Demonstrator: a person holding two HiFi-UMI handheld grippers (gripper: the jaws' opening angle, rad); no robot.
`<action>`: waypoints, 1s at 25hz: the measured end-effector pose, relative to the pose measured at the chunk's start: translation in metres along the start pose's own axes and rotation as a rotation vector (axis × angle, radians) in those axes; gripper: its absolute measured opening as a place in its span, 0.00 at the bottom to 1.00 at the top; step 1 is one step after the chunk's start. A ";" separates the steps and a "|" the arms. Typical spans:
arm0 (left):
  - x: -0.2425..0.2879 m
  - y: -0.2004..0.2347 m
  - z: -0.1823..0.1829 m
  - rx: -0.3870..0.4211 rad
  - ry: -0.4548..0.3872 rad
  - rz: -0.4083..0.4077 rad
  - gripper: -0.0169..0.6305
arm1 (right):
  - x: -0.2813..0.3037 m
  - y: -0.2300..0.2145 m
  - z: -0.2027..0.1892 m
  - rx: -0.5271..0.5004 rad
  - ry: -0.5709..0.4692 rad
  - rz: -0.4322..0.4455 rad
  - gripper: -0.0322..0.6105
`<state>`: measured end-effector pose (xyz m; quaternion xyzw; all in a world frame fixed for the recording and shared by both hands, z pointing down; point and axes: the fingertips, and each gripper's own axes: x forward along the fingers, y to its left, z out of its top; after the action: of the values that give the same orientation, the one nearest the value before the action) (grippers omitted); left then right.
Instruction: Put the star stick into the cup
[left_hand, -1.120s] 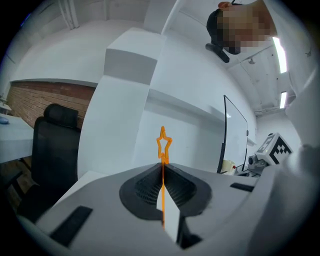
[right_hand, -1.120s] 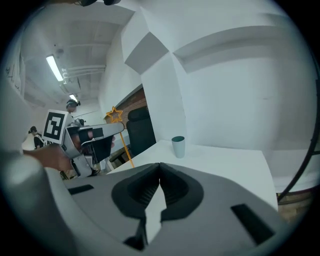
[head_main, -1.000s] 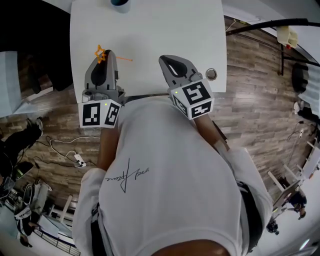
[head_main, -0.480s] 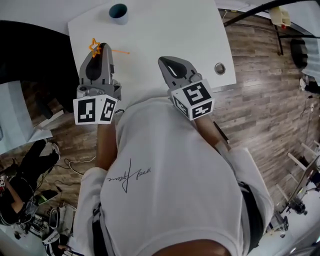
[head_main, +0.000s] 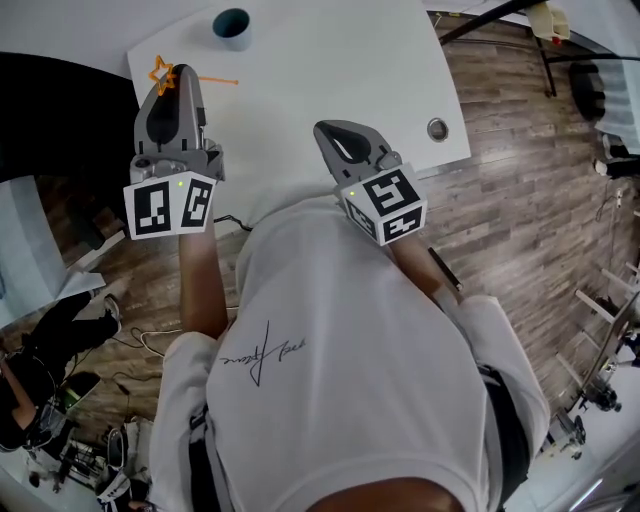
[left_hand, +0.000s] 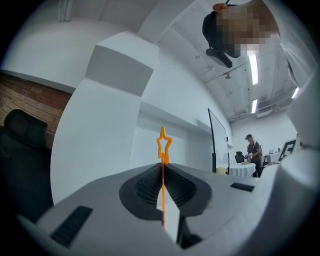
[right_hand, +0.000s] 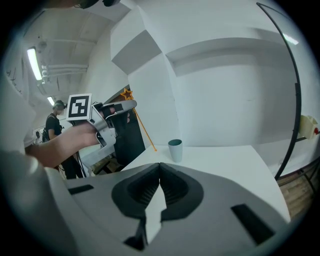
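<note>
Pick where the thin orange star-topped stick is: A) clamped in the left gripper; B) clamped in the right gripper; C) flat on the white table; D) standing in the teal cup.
A: the left gripper view shows the orange star stick pinched in the shut jaws of the left gripper, star past the tips; the teal cup stands apart.

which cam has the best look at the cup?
Right gripper view: the whole teal cup stands side-on on the white table, nothing in front. Head view catches it from above, near the top edge. Left gripper view doesn't show it.
</note>
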<state>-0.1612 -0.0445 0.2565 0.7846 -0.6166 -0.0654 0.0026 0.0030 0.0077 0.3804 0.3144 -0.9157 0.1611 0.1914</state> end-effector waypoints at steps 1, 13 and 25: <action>0.003 0.001 0.002 0.001 -0.003 -0.007 0.05 | -0.001 0.000 0.000 -0.002 0.003 0.003 0.06; 0.037 0.030 0.024 0.030 -0.047 -0.011 0.05 | 0.012 -0.009 0.009 -0.005 0.000 0.000 0.06; 0.069 0.048 0.027 0.016 -0.053 -0.036 0.05 | 0.028 -0.008 0.004 0.027 0.035 0.016 0.06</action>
<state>-0.1946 -0.1208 0.2267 0.7936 -0.6026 -0.0812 -0.0211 -0.0140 -0.0144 0.3905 0.3066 -0.9125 0.1804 0.2019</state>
